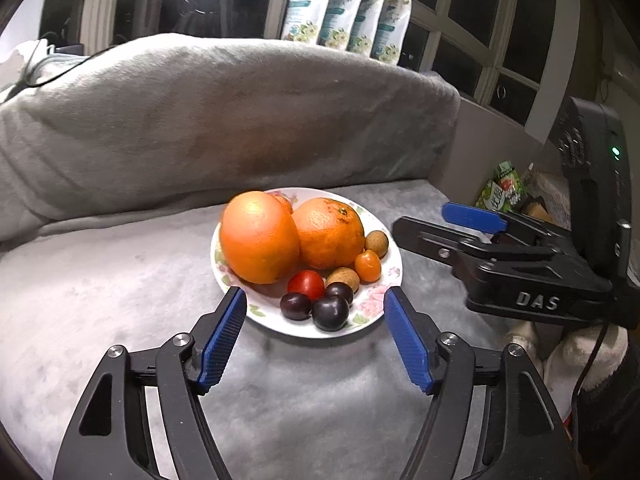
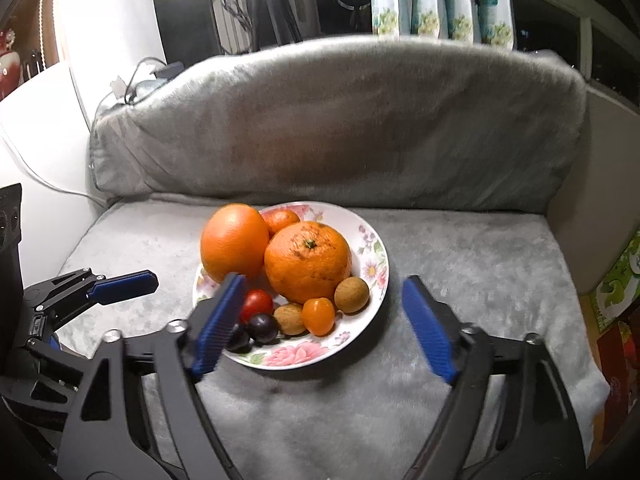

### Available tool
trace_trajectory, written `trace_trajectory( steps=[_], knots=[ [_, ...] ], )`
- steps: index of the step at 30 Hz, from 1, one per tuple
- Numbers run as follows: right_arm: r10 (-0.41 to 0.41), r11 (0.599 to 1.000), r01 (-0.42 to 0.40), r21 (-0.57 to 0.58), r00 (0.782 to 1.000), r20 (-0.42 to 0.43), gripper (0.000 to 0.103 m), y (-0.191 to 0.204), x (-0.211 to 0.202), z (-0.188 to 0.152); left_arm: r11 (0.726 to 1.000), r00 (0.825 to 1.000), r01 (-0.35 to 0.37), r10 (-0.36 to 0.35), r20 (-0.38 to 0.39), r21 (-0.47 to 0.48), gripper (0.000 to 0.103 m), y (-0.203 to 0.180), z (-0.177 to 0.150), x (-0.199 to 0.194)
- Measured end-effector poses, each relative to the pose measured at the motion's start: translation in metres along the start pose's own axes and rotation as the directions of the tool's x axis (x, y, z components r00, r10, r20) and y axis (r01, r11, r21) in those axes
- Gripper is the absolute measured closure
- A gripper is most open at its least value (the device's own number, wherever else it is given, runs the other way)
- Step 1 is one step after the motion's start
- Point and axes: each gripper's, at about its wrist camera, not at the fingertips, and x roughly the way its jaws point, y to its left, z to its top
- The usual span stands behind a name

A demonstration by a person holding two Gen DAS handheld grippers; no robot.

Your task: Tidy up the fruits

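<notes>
While both claws hang spread wide and empty, the left claw (image 1: 314, 334) and right claw (image 2: 326, 322) flank the floral plate (image 1: 374, 300). It sits mid grey cushion (image 1: 100, 300), holding two big oranges (image 1: 258, 238), cherries (image 1: 330, 312) near.

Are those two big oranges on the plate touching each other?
Touching. In the left wrist view the smooth orange presses against the bumpy orange with no gap between them on the plate.
</notes>
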Motion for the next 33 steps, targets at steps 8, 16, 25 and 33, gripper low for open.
trace_trajectory(
  steps=[8,16,25,33],
  knots=[
    [-0.092,0.996,0.093,0.001,0.992,0.089,0.007,0.020,-0.037,0.003,0.999,0.997,-0.033,0.034,0.062,-0.020,0.023,0.004,0.001,-0.032],
    [-0.208,0.978,0.210,-0.002,0.969,0.135,0.000,0.037,-0.057,0.003,0.998,0.992,-0.068,0.070,0.105,-0.018,0.023,0.004,-0.001,-0.057],
    [-0.215,0.976,0.219,-0.005,0.963,0.165,0.000,0.049,-0.073,0.001,0.993,0.987,-0.106,0.111,0.120,-0.042,0.022,0.007,0.000,-0.072],
    [-0.218,0.975,0.223,-0.010,0.960,0.177,0.000,0.054,-0.079,-0.001,0.992,0.984,-0.117,0.123,0.131,-0.055,0.016,0.009,-0.001,-0.081]
  ],
)
